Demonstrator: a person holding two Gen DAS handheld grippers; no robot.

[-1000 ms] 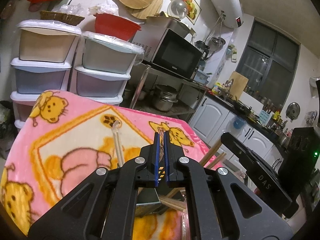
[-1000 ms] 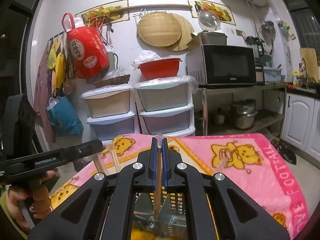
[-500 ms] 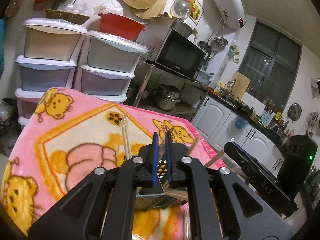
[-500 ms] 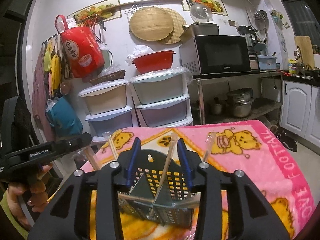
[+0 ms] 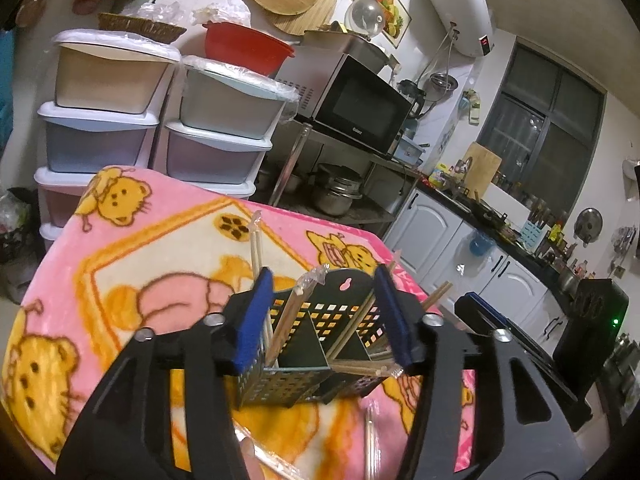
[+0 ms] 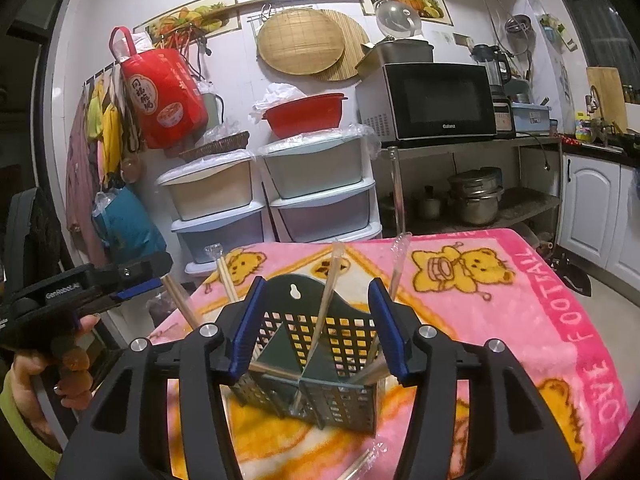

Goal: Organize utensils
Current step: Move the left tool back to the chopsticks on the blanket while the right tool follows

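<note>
A dark green perforated utensil holder (image 5: 320, 328) (image 6: 316, 360) stands on the pink bear blanket (image 5: 132, 264) (image 6: 500, 292). Several wrapped chopstick pairs (image 5: 286, 328) (image 6: 326, 300) lean in its compartments. My left gripper (image 5: 324, 320) is open and empty, its blue pads either side of the holder, above it. My right gripper (image 6: 318, 328) is open and empty, also framing the holder. The right gripper shows at the right in the left wrist view (image 5: 520, 344); the left gripper shows at the left in the right wrist view (image 6: 80, 288). A loose wrapped chopstick pair (image 5: 370, 440) (image 6: 360, 466) lies in front of the holder.
Stacked plastic drawers (image 6: 272, 204) stand behind the table against the wall. A microwave (image 6: 436, 100) sits on a metal rack with pots (image 6: 476, 200) below. White cabinets (image 5: 440, 240) run along the right. The table's far edge drops off behind the blanket.
Both grippers opened from shut. The right gripper let go of a chopstick pair, which now leans in the holder. Both grippers drew back, so the holder shows in full.
</note>
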